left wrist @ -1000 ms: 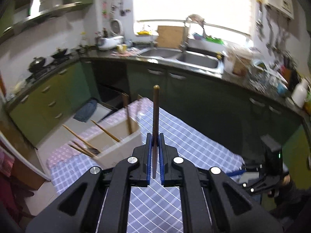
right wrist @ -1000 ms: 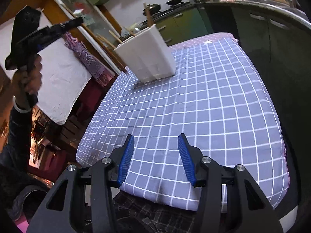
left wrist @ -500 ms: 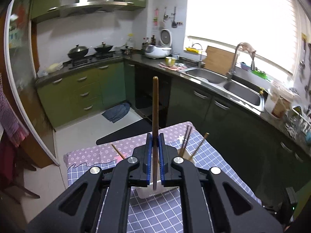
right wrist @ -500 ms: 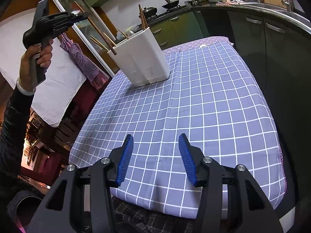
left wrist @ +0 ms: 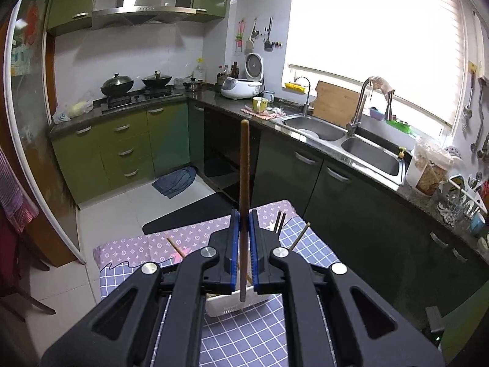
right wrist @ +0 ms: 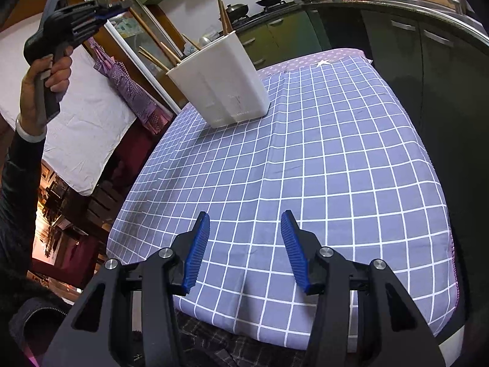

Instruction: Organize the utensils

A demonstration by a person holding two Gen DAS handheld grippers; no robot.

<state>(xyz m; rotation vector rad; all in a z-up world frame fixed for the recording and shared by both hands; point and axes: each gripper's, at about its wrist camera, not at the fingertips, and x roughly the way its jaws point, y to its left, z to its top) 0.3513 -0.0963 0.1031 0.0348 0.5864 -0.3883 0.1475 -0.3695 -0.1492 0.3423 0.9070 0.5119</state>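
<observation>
My left gripper (left wrist: pixel 243 223) is shut on a brown chopstick (left wrist: pixel 244 165) held upright, with its lower end just above the white utensil holder (left wrist: pixel 232 305). In the right wrist view the left gripper (right wrist: pixel 117 7) is raised high to the left of the holder (right wrist: pixel 226 85), the chopstick (right wrist: pixel 146 30) slanting down toward its open top. Several chopsticks (right wrist: pixel 224 20) stand in the holder. My right gripper (right wrist: pixel 244 244) is open and empty, low over the checked tablecloth (right wrist: pixel 321 168) near the table's front edge.
Green kitchen cabinets (left wrist: pixel 122 150), a stove with pots (left wrist: pixel 117 84) and a steel sink (left wrist: pixel 342 140) line the walls beyond the table. A white cloth (right wrist: pixel 82 128) and a purple checked garment (right wrist: pixel 128 88) hang to the left of the table.
My left gripper has swung round and risen with the chopstick, now over the utensil holder. My right gripper has stayed open, nearly still.
</observation>
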